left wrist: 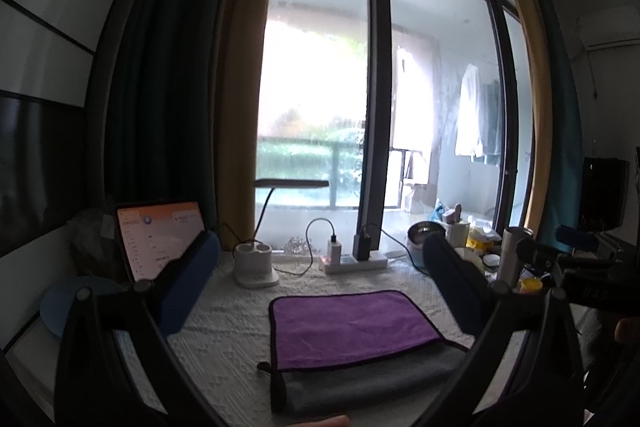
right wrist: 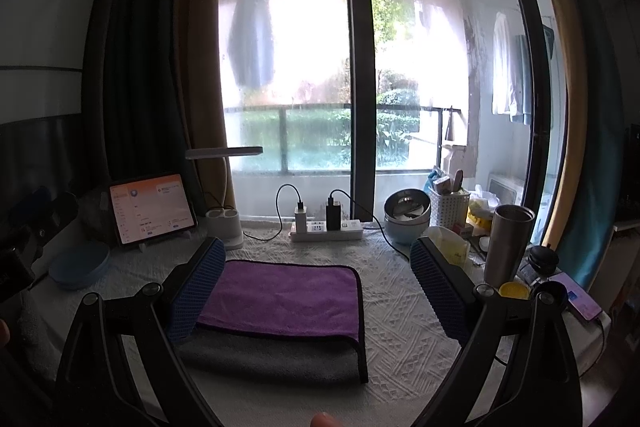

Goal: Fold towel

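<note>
The purple-and-grey towel (right wrist: 280,311) lay on the white textured tablecloth (right wrist: 404,311), its purple face folded over the grey with a grey strip showing at 6 o'clock. Both the left gripper (left wrist: 320,287) and the right gripper (right wrist: 316,291) hovered above with jaws spread wide, holding nothing. The next fold would probably go best by pinching the two near corners together and keeping the black piping aligned. Room was open at 3 o'clock; the power strip (right wrist: 326,231) at 12 and steel tumbler (right wrist: 508,247) at 2 crowded the far edge.
</note>
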The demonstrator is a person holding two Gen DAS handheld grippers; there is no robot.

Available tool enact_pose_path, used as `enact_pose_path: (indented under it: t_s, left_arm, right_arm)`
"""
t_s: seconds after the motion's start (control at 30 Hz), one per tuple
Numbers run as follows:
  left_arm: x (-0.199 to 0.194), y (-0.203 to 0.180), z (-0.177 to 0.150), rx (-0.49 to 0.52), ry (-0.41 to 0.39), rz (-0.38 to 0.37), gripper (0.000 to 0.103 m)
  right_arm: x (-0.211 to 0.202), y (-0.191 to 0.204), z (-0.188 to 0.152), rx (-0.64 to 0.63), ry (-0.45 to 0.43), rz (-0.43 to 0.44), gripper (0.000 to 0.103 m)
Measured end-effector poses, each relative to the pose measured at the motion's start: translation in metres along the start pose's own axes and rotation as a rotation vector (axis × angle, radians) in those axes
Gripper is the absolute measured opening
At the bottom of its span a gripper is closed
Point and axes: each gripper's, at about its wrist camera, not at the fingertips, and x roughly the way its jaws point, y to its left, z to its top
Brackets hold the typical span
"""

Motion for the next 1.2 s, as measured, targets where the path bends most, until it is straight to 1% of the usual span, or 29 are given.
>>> enact_pose_path:
  t_s: [0.33, 0.57, 0.8, 0.97, 1.13, 1.2]
  left_arm:
    - [0.030, -0.002, -0.015, -0.006, 0.100, -0.001, 0.103]
    - [0.058, 0.003, -0.037, -0.013, 0.198, 0.014, 0.103]
    - [0.082, 0.008, -0.058, -0.015, 0.278, 0.029, 0.103]
    - [0.102, 0.011, -0.079, -0.016, 0.356, 0.043, 0.103]
    - [0.121, 0.022, -0.106, -0.040, 0.447, 0.065, 0.102]
    - [0.126, 0.023, -0.115, -0.046, 0.480, 0.069, 0.102]
  right_arm:
    - [0.028, -0.014, -0.015, 0.028, 0.080, 0.000, 0.096]
    - [0.056, -0.020, -0.029, 0.042, 0.156, 0.007, 0.096]
    - [0.081, -0.025, -0.042, 0.052, 0.212, 0.016, 0.096]
    - [0.099, -0.031, -0.055, 0.053, 0.265, 0.017, 0.091]
    - [0.118, -0.038, -0.069, 0.055, 0.324, 0.019, 0.088]
    - [0.125, -0.040, -0.074, 0.053, 0.345, 0.023, 0.084]
